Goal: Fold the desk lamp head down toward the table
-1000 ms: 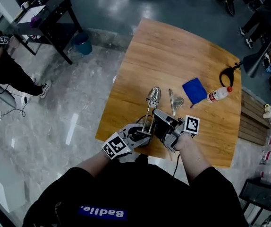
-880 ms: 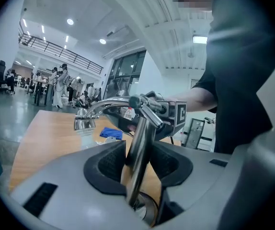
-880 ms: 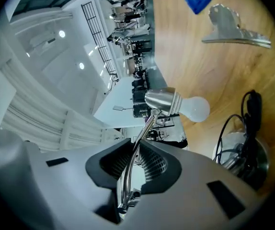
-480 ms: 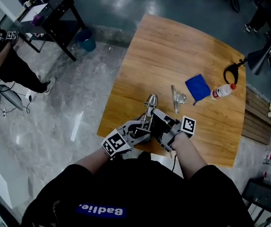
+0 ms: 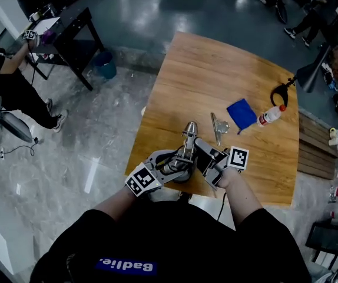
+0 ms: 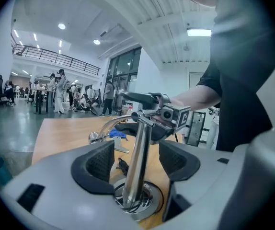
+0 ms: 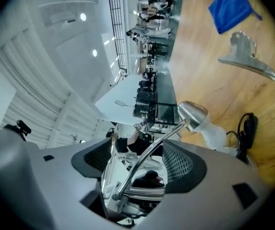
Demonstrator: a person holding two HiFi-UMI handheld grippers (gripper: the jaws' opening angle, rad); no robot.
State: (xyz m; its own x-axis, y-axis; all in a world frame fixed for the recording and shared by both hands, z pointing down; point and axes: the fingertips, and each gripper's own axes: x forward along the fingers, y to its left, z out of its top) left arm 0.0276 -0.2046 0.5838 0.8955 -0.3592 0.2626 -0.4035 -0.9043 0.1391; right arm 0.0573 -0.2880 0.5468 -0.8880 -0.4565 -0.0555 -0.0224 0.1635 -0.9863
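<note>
A chrome desk lamp [image 5: 186,143] stands near the front edge of the wooden table [image 5: 216,63], its head [image 5: 191,127] tipped away from me. My left gripper [image 5: 172,165] has just been opening. In the left gripper view its pads [image 6: 99,159] stand apart on either side of the upright post [image 6: 138,162] above the round base [image 6: 140,202]. My right gripper [image 5: 202,155] has also just been opening. The lamp's thin arm [image 7: 147,164] runs between its jaws without being pressed, and the head [image 7: 195,113] with its white bulb [image 7: 215,134] lies beyond.
Behind the lamp lie a metal clip [image 5: 217,125], a blue cloth [image 5: 242,114], a small bottle [image 5: 270,117] and a black tool [image 5: 282,92]. A black cord [image 7: 245,126] trails by the base. Left of the table are a black desk [image 5: 69,22], a blue bin [image 5: 104,63] and a person [image 5: 10,81].
The lamp head now sits closer to my grippers than a second ago. Both hands have stayed at the lamp's base and arm, shifting only slightly.
</note>
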